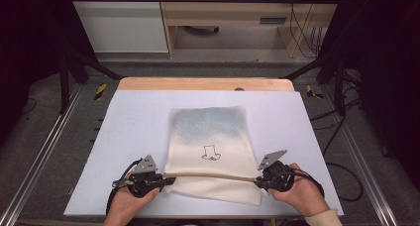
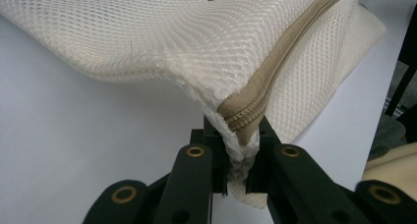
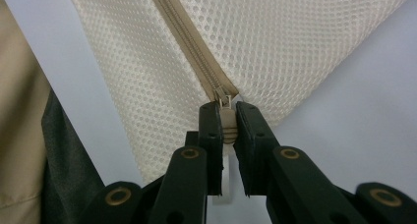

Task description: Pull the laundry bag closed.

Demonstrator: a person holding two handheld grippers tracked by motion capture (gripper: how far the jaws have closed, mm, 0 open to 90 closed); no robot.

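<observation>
A cream mesh bag with a small dark drawing on it lies in the middle of the table. A tan zipper runs across its near end. My left gripper is shut on the bag's left corner at the zipper's end. My right gripper is shut on the zipper pull at the bag's right edge. The zipper is stretched straight between the two grippers, and its teeth are closed in the right gripper view.
The bag rests on a pale blue mat over a wooden table. Metal rails flank the table. Cables trail on the floor at the right. Cabinets stand beyond the far edge.
</observation>
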